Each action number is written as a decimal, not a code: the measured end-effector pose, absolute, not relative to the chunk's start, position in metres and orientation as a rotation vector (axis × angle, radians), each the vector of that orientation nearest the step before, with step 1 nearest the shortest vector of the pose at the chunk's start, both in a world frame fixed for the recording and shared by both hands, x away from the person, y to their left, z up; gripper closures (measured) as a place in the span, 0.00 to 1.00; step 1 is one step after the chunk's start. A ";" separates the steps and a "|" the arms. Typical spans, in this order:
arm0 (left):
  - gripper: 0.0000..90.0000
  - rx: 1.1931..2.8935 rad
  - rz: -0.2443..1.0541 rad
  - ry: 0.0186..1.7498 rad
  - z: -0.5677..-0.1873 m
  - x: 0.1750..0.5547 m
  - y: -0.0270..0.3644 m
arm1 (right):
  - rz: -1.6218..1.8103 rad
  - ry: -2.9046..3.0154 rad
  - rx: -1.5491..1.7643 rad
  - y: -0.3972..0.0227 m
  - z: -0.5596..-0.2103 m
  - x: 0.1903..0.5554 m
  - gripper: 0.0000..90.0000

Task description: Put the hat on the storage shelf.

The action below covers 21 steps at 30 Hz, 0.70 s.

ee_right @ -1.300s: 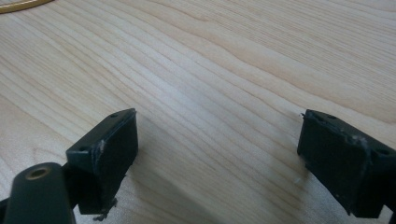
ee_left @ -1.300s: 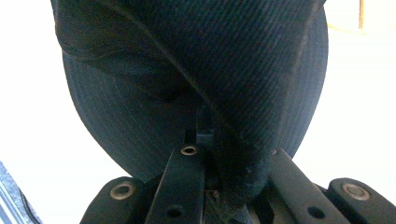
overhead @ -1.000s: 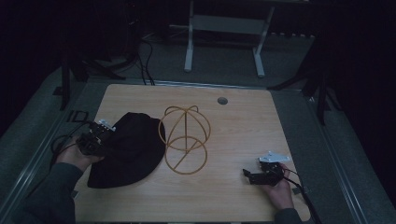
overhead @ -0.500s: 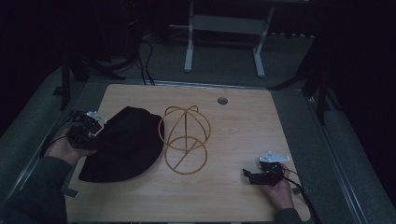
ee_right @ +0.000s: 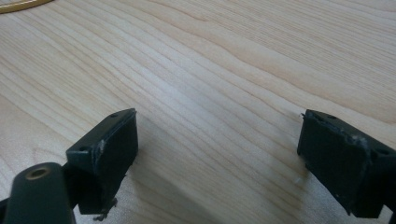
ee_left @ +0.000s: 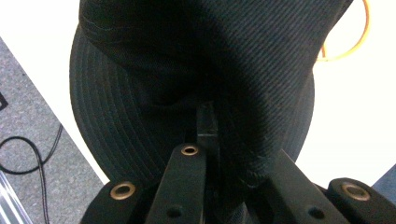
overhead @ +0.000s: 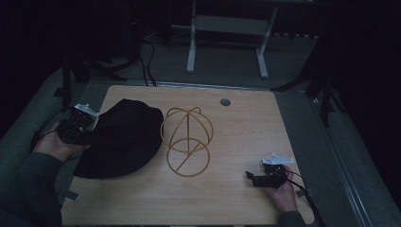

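Note:
A black bucket hat (overhead: 124, 137) lies on the left part of the wooden table (overhead: 246, 127). My left gripper (overhead: 82, 124) is at the hat's left edge, shut on its brim (ee_left: 187, 116); the dark cloth rises right over the jaws in the left gripper view. A gold wire hat stand (overhead: 187, 141) stands just right of the hat, touching or nearly touching it. Its ring edge (ee_left: 345, 42) peeks out past the hat. My right gripper (overhead: 251, 178) rests low over the table near the front right, open, with bare wood between its fingers (ee_right: 112, 149).
A round grommet hole (overhead: 225, 101) sits near the table's far edge. Grey carpet, cables (ee_left: 32, 154) and a white stand's legs (overhead: 227, 47) lie beyond the table. The table's left edge runs just under my left hand (overhead: 54, 146).
My left gripper has pulled the hat's brim back toward the far left, lifting and spreading the hat. The right gripper has stayed still.

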<state>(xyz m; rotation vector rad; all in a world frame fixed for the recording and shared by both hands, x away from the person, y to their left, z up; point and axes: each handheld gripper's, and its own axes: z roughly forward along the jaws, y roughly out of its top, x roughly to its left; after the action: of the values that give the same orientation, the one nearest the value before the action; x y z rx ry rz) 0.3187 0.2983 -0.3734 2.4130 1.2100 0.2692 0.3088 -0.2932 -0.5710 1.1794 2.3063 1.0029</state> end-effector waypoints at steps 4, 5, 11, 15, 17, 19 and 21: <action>0.98 2.410 0.266 1.197 -0.368 0.320 0.300 | 1.003 2.307 1.180 -0.293 -0.571 0.309 0.13; 0.98 2.410 0.266 1.197 -0.368 0.320 0.300 | 1.003 2.307 1.180 -0.293 -0.571 0.309 0.13; 0.98 2.396 0.259 1.190 -0.358 0.323 0.299 | 1.003 2.308 1.179 -0.293 -0.571 0.309 0.13; 0.98 2.385 0.263 1.195 -0.353 0.325 0.299 | 1.003 2.307 1.180 -0.293 -0.571 0.309 0.13; 0.98 2.385 0.270 1.195 -0.350 0.326 0.299 | 1.003 2.308 1.179 -0.293 -0.571 0.309 0.13; 0.98 2.384 0.277 1.196 -0.348 0.327 0.298 | 1.003 2.308 1.179 -0.293 -0.571 0.309 0.13; 0.98 2.381 0.277 1.196 -0.345 0.328 0.298 | 1.003 2.308 1.179 -0.293 -0.571 0.309 0.13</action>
<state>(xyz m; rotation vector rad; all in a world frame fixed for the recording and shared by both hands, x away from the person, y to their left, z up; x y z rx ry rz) 0.3280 0.2981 -0.3449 2.3810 1.1961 0.2772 0.3088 -0.2932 -0.5709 1.1794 2.3076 1.0029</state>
